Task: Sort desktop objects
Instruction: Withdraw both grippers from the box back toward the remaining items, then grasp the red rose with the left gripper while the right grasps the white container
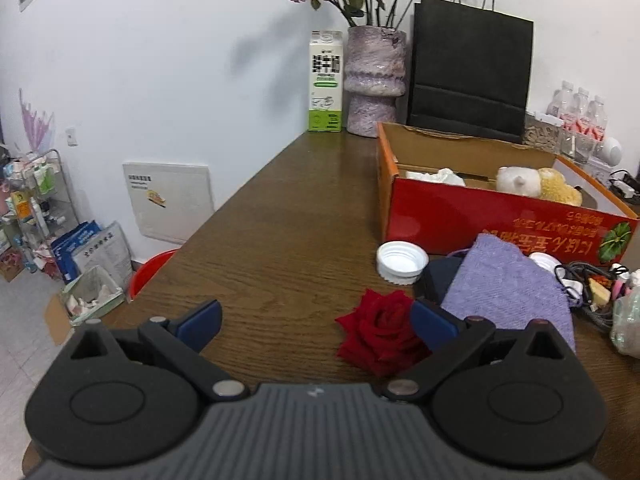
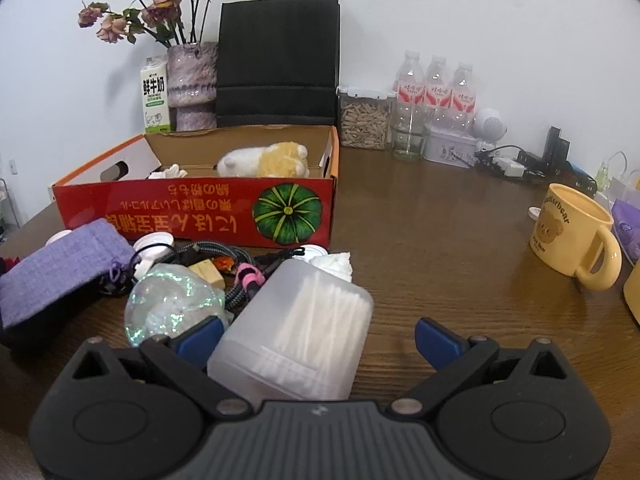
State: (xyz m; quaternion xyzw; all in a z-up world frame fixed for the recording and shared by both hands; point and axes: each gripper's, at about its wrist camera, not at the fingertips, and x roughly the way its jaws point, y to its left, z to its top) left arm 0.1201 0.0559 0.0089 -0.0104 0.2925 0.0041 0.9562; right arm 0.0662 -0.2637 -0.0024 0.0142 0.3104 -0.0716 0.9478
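My left gripper [image 1: 316, 326] is open; a red rose head [image 1: 380, 336] lies on the wooden table just inside its right finger. A purple knit pouch [image 1: 508, 288] and a white lid [image 1: 402, 262] lie beyond it. My right gripper [image 2: 320, 340] is open around a translucent cotton swab box [image 2: 304, 328] lying on its side, close to the left finger and apart from the right one. The red cardboard box [image 2: 192, 212] behind holds a plush toy [image 2: 272, 160]. An iridescent bag [image 2: 172, 304], cables [image 2: 224, 258] and the pouch [image 2: 60, 268] lie left of the swab box.
A milk carton [image 1: 326, 80], vase of dried roses [image 1: 374, 80] and black paper bag [image 1: 472, 68] stand at the back wall. Water bottles [image 2: 436, 96], a pellet jar [image 2: 364, 118], a tin [image 2: 450, 146] and a yellow mug [image 2: 572, 236] stand on the right. The table's left edge [image 1: 224, 208] drops to the floor.
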